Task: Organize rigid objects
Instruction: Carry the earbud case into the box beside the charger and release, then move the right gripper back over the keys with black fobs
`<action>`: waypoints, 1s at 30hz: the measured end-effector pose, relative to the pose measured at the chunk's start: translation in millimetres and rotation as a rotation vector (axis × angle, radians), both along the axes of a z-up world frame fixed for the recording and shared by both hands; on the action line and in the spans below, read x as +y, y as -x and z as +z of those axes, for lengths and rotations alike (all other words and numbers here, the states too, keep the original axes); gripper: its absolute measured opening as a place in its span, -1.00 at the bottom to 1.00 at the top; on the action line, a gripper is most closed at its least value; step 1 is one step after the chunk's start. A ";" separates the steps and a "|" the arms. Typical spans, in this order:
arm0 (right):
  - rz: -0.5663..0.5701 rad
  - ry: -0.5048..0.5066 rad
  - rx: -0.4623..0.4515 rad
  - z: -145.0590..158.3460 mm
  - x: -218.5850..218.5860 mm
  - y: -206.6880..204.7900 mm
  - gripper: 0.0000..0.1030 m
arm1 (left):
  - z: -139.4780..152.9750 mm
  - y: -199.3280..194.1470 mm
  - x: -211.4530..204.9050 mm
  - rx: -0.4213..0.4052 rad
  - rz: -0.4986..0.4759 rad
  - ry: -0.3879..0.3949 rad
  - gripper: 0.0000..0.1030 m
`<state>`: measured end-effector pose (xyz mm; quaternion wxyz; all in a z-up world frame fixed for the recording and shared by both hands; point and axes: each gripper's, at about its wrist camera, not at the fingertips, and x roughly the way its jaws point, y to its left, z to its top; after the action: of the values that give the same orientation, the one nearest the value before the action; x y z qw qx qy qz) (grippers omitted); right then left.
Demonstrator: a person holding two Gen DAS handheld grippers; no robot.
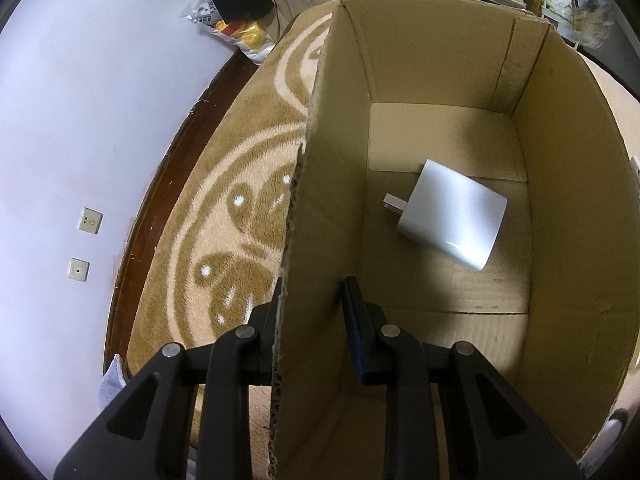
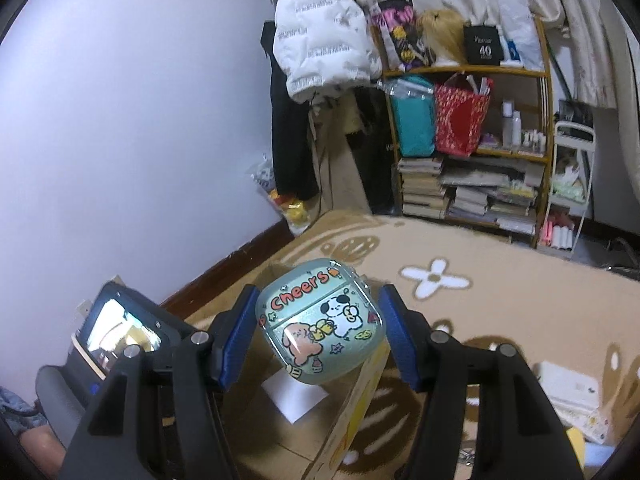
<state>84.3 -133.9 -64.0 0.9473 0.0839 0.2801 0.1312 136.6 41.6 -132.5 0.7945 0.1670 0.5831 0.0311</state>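
Inside cardboard box (image 1: 560, 208), white charger (image 1: 452, 216).

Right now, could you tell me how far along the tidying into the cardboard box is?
Done: a white charger already lies on the floor of the cardboard box. In hand: the left gripper clamps the box wall, and the right gripper holds a cartoon earbud case above the box. Left: dropping that case in, then the white items on the rug.
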 end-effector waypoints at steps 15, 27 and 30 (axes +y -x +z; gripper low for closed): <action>0.009 0.053 0.085 -31.0 6.7 -9.9 0.26 | 0.8 -0.6 1.1 0.002 0.002 0.006 -0.51; 0.009 0.042 0.069 -25.5 4.6 -9.7 0.26 | 1.1 -0.4 0.6 0.007 -0.003 0.022 -0.51; -0.016 0.043 0.071 -22.1 -0.3 -8.5 0.28 | -1.8 -0.9 1.7 0.007 0.001 -0.010 -0.51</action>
<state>92.8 -134.2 -86.2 0.9393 0.0704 0.3157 0.1147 137.4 43.3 -134.3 0.7916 0.1708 0.5857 0.0338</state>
